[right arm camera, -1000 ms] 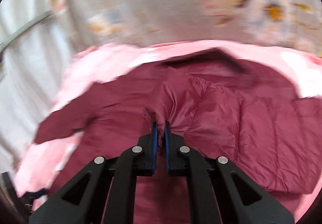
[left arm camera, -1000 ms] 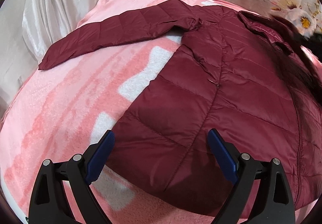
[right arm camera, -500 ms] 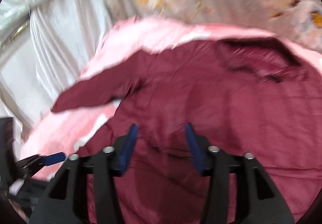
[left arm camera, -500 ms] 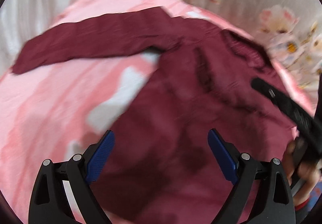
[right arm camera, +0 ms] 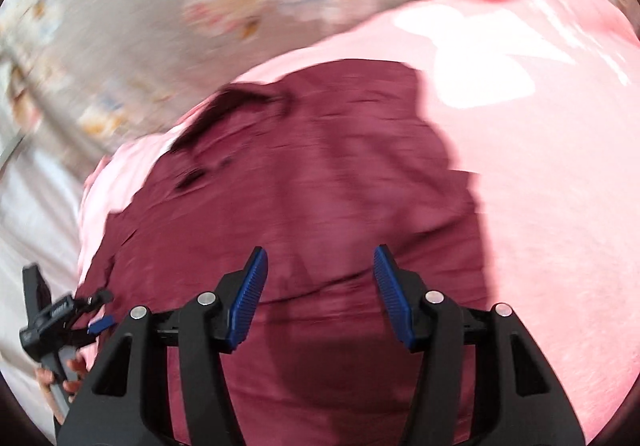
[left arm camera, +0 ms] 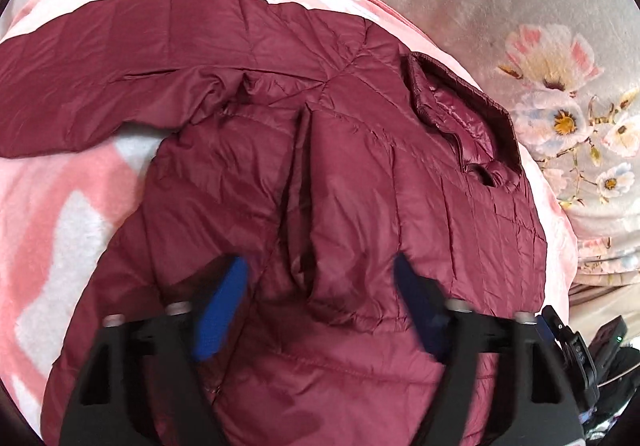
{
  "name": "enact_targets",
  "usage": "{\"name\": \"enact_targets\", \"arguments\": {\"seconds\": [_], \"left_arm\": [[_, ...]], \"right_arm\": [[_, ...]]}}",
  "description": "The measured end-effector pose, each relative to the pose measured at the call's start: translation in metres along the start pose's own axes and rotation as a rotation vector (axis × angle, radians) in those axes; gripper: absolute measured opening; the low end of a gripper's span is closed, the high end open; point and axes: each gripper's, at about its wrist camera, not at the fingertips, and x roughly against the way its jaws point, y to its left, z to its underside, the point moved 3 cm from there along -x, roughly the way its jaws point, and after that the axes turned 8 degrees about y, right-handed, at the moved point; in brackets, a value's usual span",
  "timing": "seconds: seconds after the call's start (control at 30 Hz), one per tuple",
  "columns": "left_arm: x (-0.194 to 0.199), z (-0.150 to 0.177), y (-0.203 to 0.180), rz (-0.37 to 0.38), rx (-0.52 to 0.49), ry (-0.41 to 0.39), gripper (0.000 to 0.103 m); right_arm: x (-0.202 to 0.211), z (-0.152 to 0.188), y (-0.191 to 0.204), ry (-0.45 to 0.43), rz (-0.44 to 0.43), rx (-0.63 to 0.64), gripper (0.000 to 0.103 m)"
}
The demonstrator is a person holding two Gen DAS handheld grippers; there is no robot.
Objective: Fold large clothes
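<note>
Right tongs [right arm camera: 320, 294] have let go of the jacket [left arm camera: 340, 185] since a second ago; then they were pinched shut on a fold of it, now their jaws stand wide with nothing between. Left tongs [left arm camera: 320, 306] stay wide too, empty, hovering over the jacket's body. Right sleeve now lies folded across the front, ending just ahead of the left tongs. Other sleeve [left arm camera: 100, 77] stretches out far left of them, on the pink blanket [left arm camera: 52, 205]. Collar [left arm camera: 460, 105] sits ahead and right of the left tongs. Right-wrist view is motion-blurred: jacket [right arm camera: 300, 185] under and ahead of the right tongs, blanket [right arm camera: 560, 205] to their right. Left tongs [right arm camera: 96, 322] and holding hand [right arm camera: 60, 374] show at far left. Floral cloth [left arm camera: 540, 45] beyond the blanket.
</note>
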Motion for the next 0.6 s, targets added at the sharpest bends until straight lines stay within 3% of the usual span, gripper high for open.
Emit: {"name": "enact_targets", "arguments": {"seconds": [0.03,0.07,0.17,0.27,0.3,0.33,0.37,0.43,0.5,0.6], "left_arm": [[-0.002,-0.002,-0.003,-0.008,-0.016,0.005,0.041],[-0.004,-0.004,-0.005,-0.021,-0.035,0.01,0.02],[-0.004,-0.007,-0.014,-0.078,-0.097,-0.001,0.003],[0.01,-0.011,-0.024,-0.128,-0.152,-0.077,0.0],[0.016,-0.013,-0.028,-0.14,-0.17,-0.104,0.0],[0.023,-0.016,-0.031,-0.155,-0.193,-0.137,0.0],[0.027,-0.018,-0.034,-0.17,-0.211,-0.157,0.0],[0.03,-0.023,-0.032,-0.188,-0.222,-0.171,0.0],[0.022,-0.024,-0.024,-0.189,-0.214,-0.142,0.001],[-0.005,-0.016,-0.013,-0.214,-0.21,-0.081,0.001]], "right_arm": [[-0.002,-0.002,-0.008,0.004,-0.012,-0.03,0.055],[-0.007,-0.004,-0.013,0.008,-0.026,-0.057,0.055],[-0.015,-0.014,-0.027,0.006,-0.065,-0.124,0.054],[-0.021,-0.026,-0.037,-0.012,-0.091,-0.192,0.045],[-0.022,-0.029,-0.038,-0.015,-0.099,-0.206,0.032],[-0.021,-0.034,-0.04,-0.028,-0.108,-0.217,0.011],[-0.016,-0.037,-0.04,-0.046,-0.115,-0.22,0.006],[0.002,-0.043,-0.035,-0.116,-0.133,-0.199,0.003],[0.018,-0.04,-0.028,-0.16,-0.085,-0.15,0.002],[0.007,-0.029,-0.018,-0.133,0.126,-0.034,0.002]]}}
